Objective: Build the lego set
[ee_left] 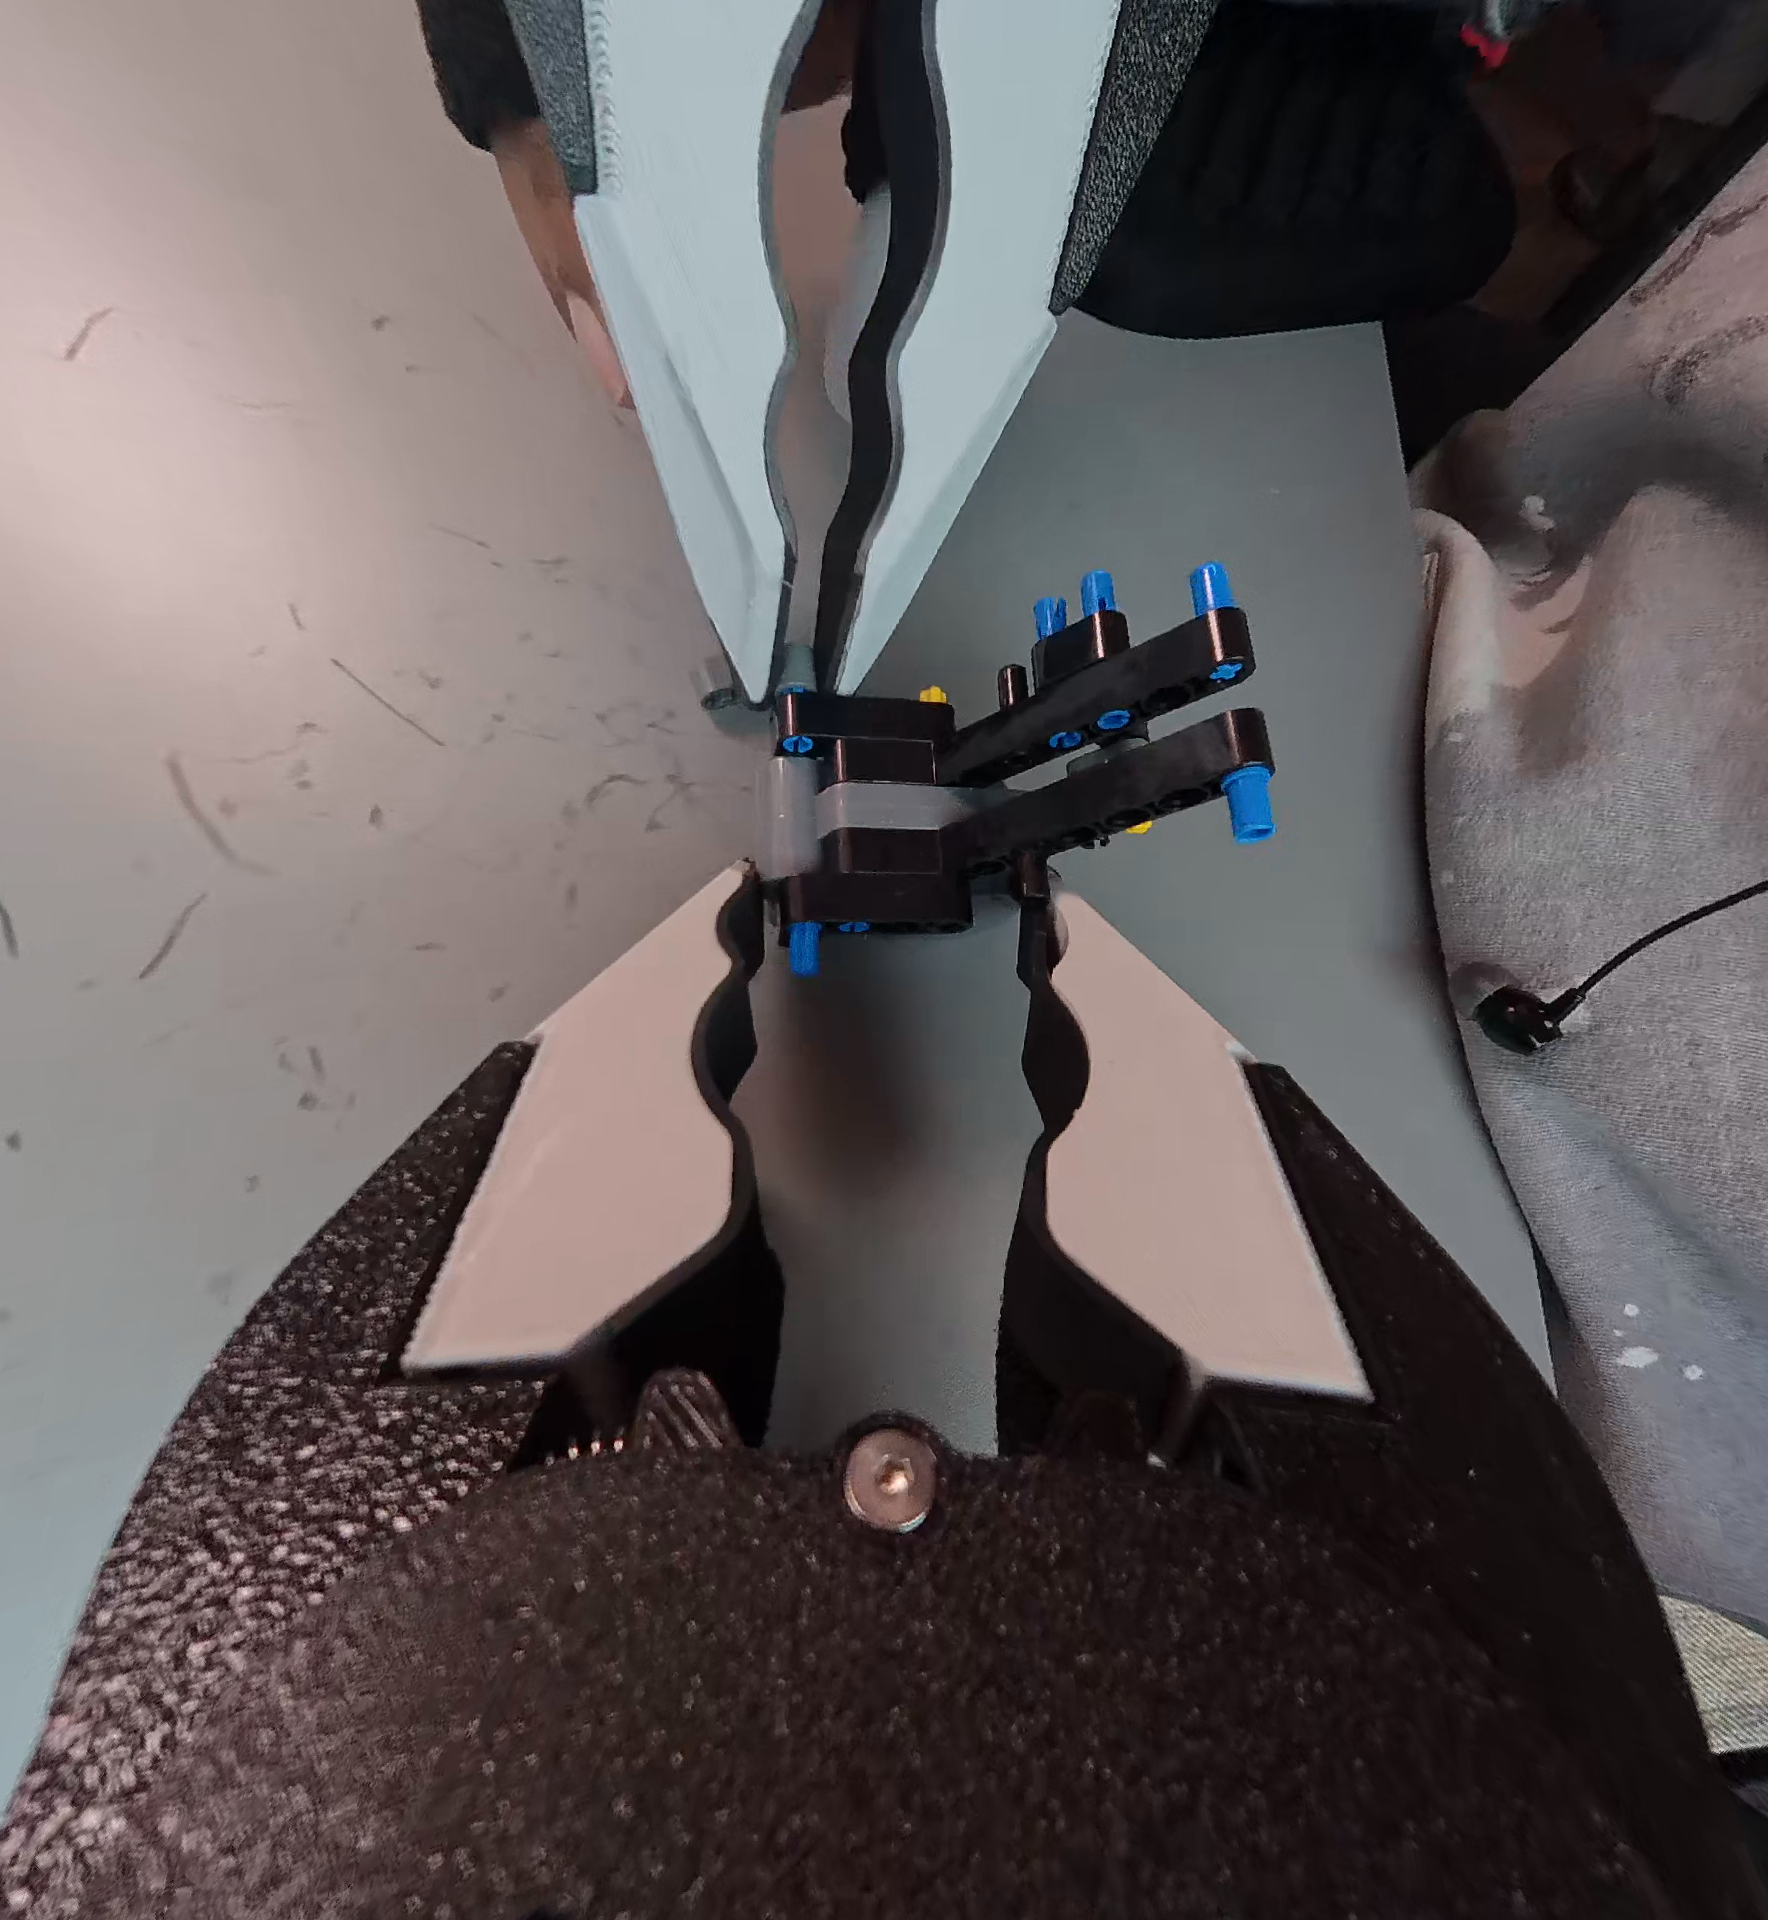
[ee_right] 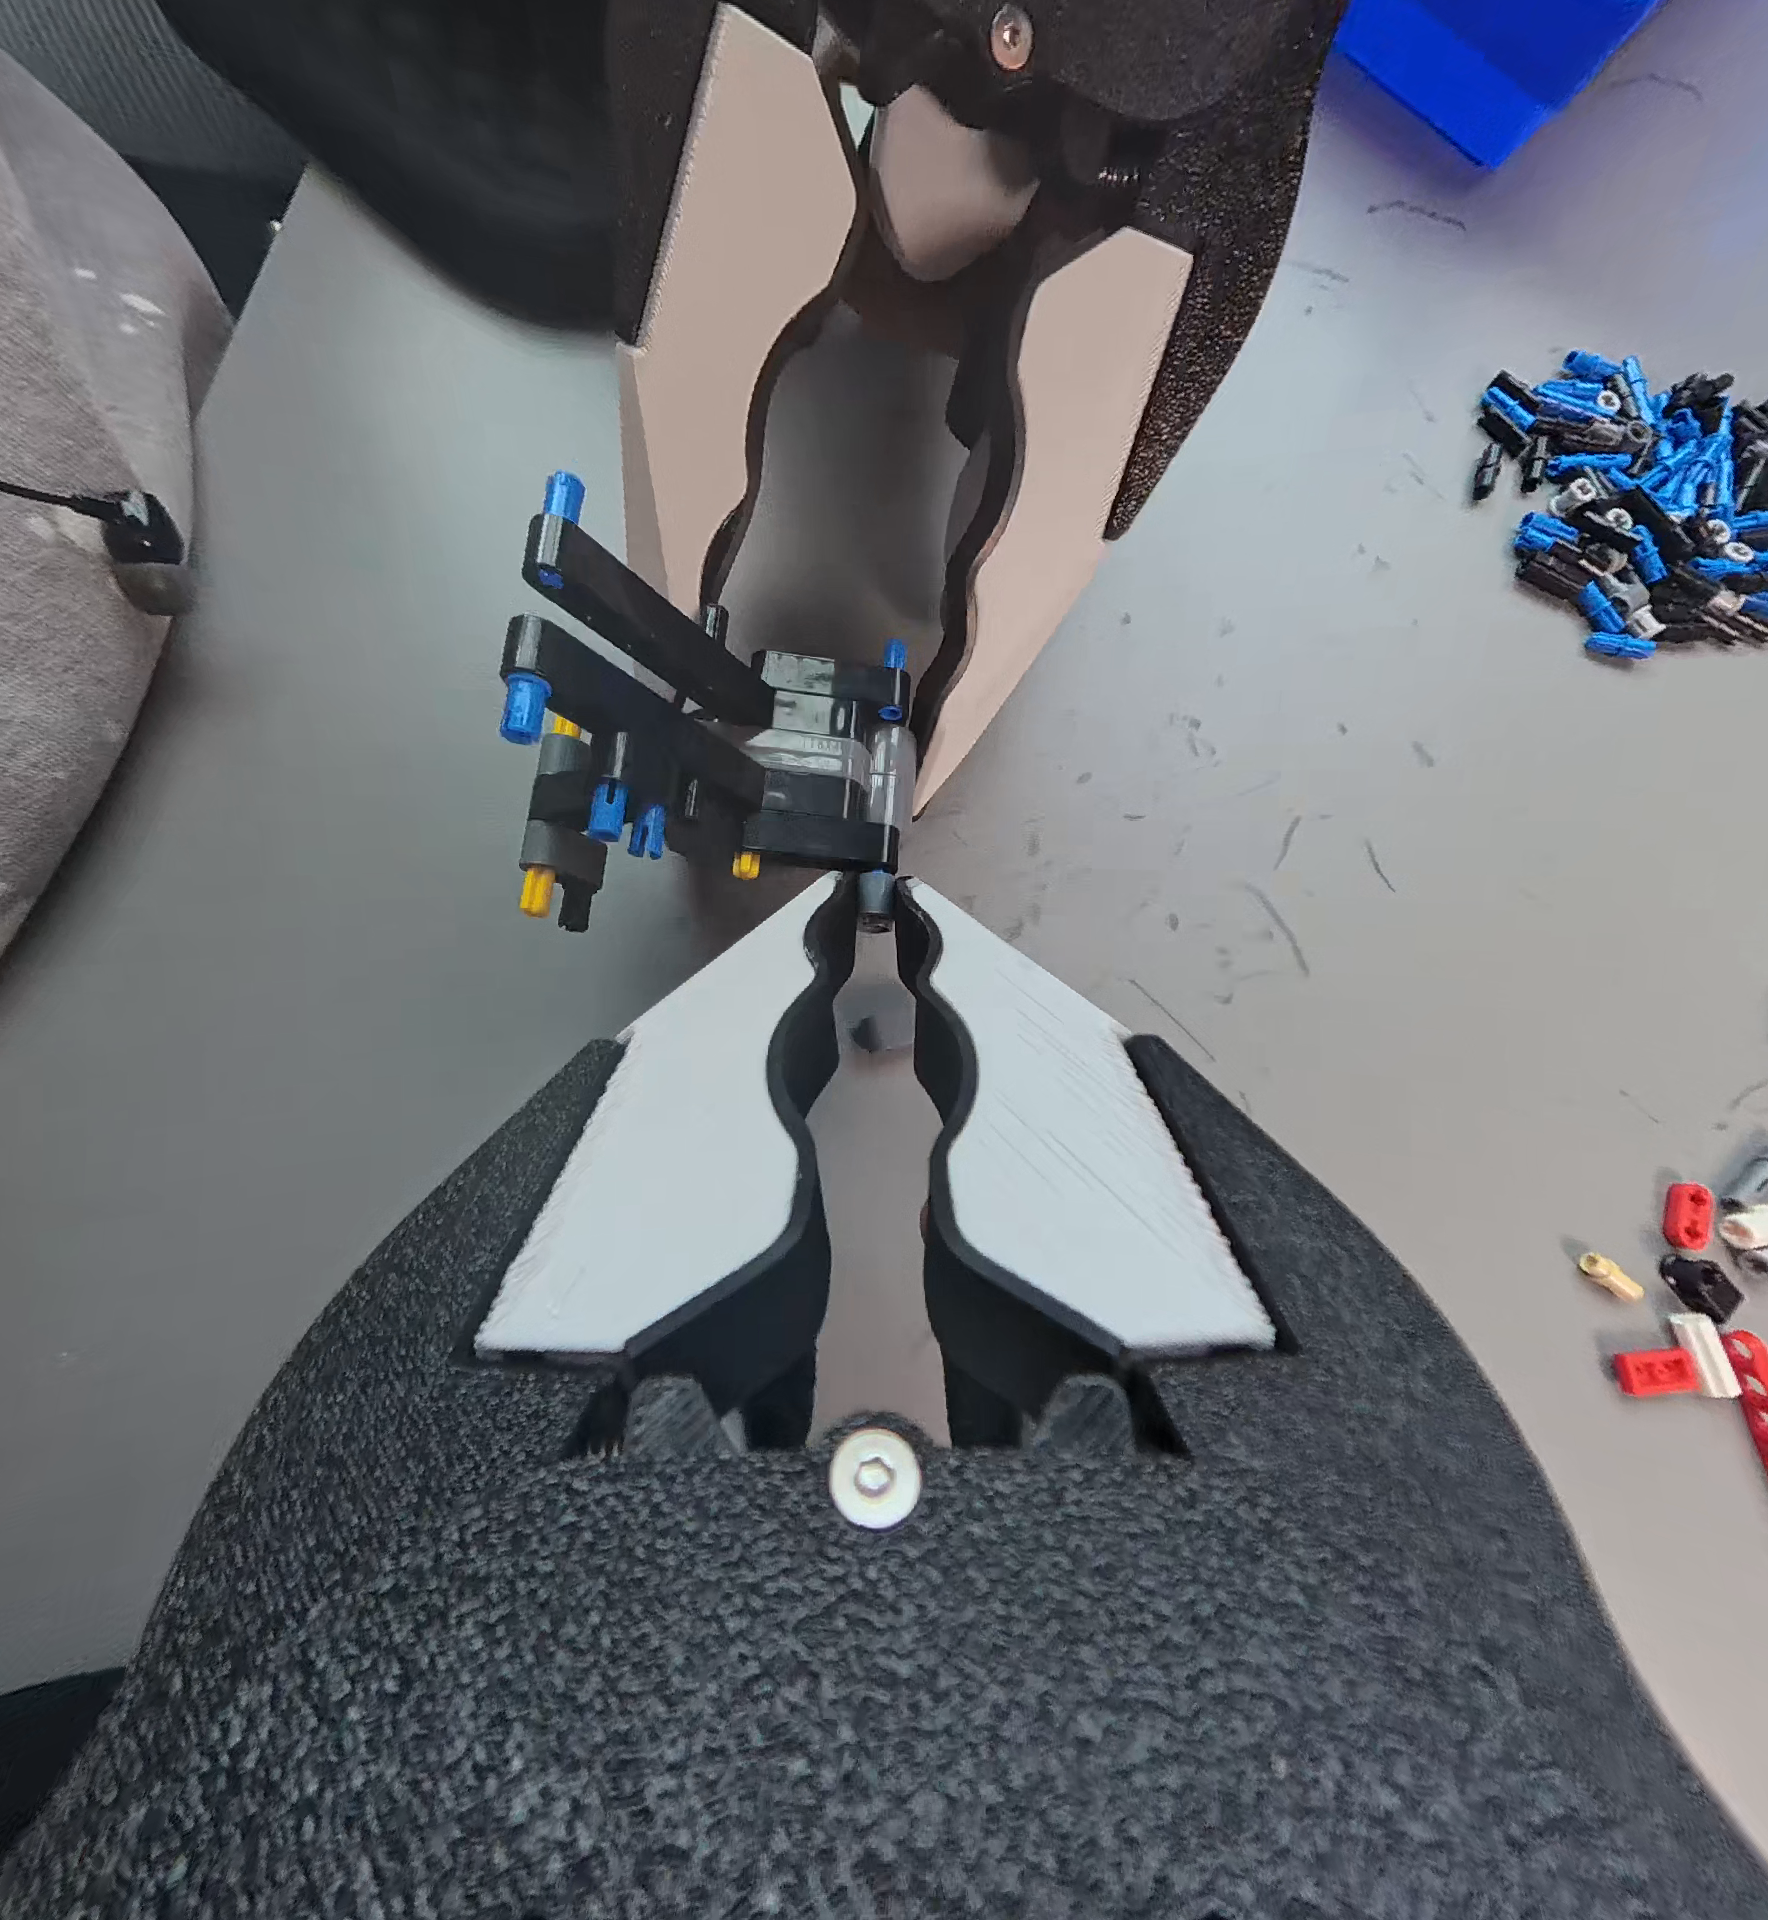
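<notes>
My left gripper (ee_left: 890,904) clamps the black assembly (ee_left: 963,790), beams running sideways; my right gripper (ee_right: 872,888), pinching a small grey pin (ee_right: 875,896), sits directly opposite, pin touching its edge.

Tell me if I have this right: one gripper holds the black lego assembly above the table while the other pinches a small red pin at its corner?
Not quite: the pin is grey, not red, as the right wrist view shows between the right gripper tips. The left gripper does hold the black assembly above the table.
</notes>
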Demonstrator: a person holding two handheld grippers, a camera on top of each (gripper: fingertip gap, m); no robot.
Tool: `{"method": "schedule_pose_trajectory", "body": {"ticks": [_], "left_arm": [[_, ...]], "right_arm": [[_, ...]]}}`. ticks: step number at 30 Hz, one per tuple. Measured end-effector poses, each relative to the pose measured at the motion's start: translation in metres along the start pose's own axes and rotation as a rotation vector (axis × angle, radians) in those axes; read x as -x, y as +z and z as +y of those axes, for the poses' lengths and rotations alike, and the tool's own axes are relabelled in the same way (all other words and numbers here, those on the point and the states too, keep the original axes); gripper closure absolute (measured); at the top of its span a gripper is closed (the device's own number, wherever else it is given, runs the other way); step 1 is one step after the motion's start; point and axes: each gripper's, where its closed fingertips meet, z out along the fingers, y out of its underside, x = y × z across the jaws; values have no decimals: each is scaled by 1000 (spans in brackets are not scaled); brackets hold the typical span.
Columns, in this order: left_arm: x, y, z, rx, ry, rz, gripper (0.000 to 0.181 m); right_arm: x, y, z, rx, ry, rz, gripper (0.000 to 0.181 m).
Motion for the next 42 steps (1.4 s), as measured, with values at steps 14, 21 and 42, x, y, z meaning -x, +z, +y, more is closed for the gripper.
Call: {"method": "schedule_pose_trajectory", "body": {"ticks": [14,21,42], "left_arm": [[0,0,0,-11,9,36,132],[10,-3,-2,-48,-41,-74,131],[44,4,-17,-153,-396,-526,109]], "right_arm": [[-2,0,0,2,44,-10,169],[-10,-17,1,-106,226,93,180],[-33,5,-12,259,698,49,114]]}}
